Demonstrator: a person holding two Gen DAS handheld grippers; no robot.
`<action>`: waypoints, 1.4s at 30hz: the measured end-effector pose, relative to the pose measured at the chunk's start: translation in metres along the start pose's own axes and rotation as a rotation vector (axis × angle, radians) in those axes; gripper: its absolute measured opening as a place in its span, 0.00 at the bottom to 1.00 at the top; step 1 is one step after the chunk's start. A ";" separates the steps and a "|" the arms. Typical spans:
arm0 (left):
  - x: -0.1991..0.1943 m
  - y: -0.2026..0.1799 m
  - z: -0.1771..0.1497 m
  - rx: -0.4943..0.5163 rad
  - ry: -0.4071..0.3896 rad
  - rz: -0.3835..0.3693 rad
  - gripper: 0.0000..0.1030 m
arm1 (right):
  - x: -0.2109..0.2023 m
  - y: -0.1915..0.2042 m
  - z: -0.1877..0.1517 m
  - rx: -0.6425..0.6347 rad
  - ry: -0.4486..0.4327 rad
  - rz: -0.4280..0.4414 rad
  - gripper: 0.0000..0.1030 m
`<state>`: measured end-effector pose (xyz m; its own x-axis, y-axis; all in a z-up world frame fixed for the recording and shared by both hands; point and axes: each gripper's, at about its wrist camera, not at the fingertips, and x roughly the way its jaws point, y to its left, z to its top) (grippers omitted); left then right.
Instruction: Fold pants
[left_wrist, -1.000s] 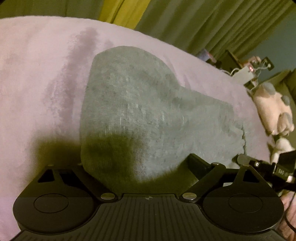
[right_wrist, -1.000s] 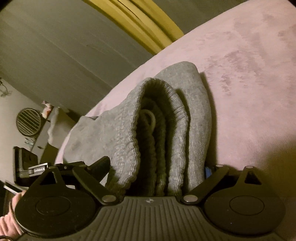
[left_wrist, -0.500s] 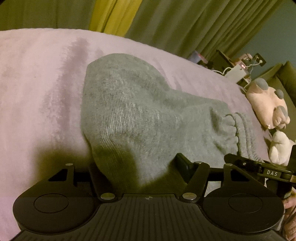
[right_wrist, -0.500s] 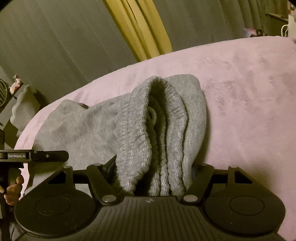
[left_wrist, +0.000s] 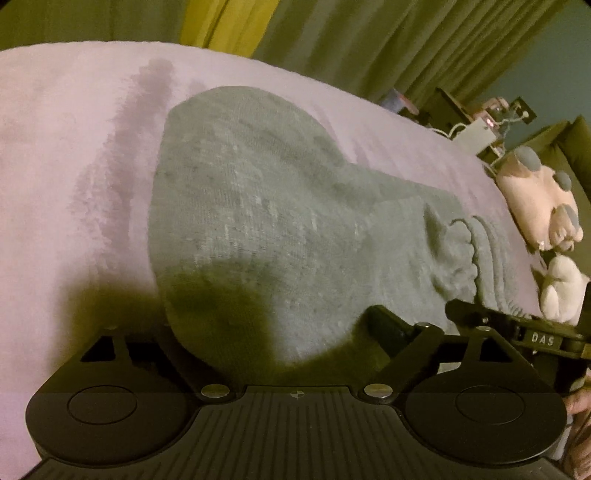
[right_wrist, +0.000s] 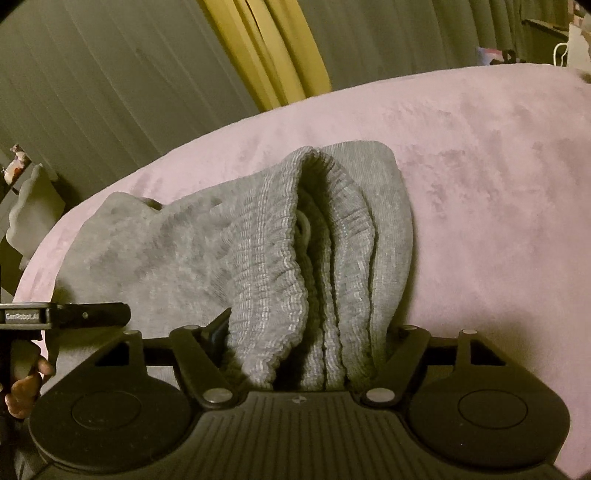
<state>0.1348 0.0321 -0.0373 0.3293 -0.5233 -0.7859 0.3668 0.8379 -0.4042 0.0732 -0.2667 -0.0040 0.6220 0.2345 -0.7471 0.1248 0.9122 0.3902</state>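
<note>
The grey sweatpants (left_wrist: 280, 221) lay folded into a thick bundle on the pink plush blanket (left_wrist: 66, 155), which filled most of both views. In the left wrist view the bundle's smooth folded end ran from 11 o'clock down to the centre, and its gathered elastic waistband (left_wrist: 461, 254) bunched at 3 o'clock. In the right wrist view the same waistband (right_wrist: 317, 258) stood as 3 or so ribbed layers at the centre, with a loop of drawstring (right_wrist: 303, 230) peeking between them. The left gripper (left_wrist: 280, 332) sat at 6 o'clock with its jaws spread wide; they had just been opening, and the folded end of the pants lay between them without the pads visibly pressing on it. The right gripper (right_wrist: 306, 343) also sat at 6 o'clock, its jaws drawn in against both sides of the waistband stack, pinching it after a slight further opening. Each gripper showed in the other's view, at 3 o'clock and at 9 o'clock, with fingers of a hand (right_wrist: 26, 384) on the handle. Beyond the bed hung olive curtains (left_wrist: 369, 44) with 1 yellow panel (right_wrist: 266, 51), and plush toys (left_wrist: 543, 206) sat at 3 o'clock in the left view.
</note>
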 end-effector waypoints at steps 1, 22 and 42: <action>-0.001 -0.002 0.000 0.004 -0.005 0.009 0.84 | 0.001 0.000 0.000 0.001 0.004 0.000 0.71; -0.042 -0.033 0.045 0.004 -0.213 0.058 0.30 | -0.025 0.044 0.054 -0.105 -0.142 0.091 0.57; -0.016 -0.011 0.029 -0.120 -0.249 0.470 0.93 | 0.003 0.055 0.064 -0.347 -0.276 -0.139 0.91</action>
<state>0.1508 0.0271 -0.0065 0.6355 -0.0968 -0.7660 0.0329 0.9946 -0.0984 0.1308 -0.2375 0.0495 0.8060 0.0467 -0.5901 -0.0155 0.9982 0.0579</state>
